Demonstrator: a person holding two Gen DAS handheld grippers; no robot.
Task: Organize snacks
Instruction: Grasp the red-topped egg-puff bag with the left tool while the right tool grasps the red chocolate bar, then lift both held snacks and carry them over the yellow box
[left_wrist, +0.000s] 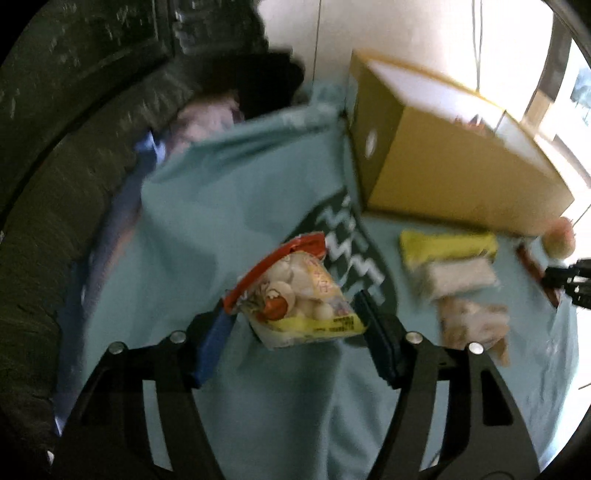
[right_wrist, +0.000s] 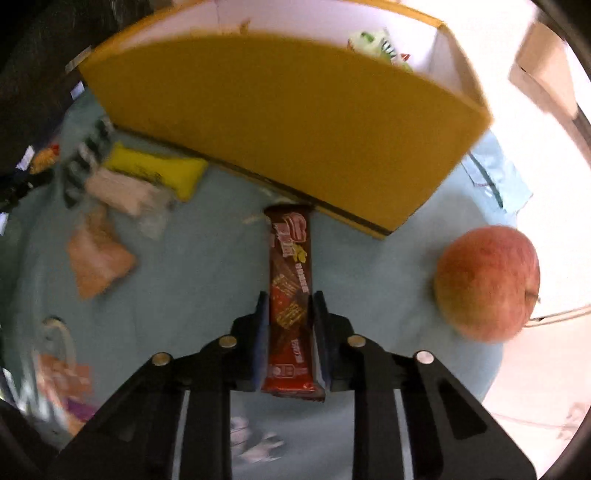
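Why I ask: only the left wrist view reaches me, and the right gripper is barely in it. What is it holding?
Observer: The right gripper has its jaws shut on a brown-red chocolate bar, gripping its nearer half.
Operator: Anything in the box yet?
Observer: Yes, a green-and-white packet lies inside the yellow box, towards its right end.
Operator: Is the bar clear of the apple?
Observer: Yes, the apple sits apart on the cloth, to the bar's right.

Both wrist views look steeply down, close, apparently sharing the yellow box.
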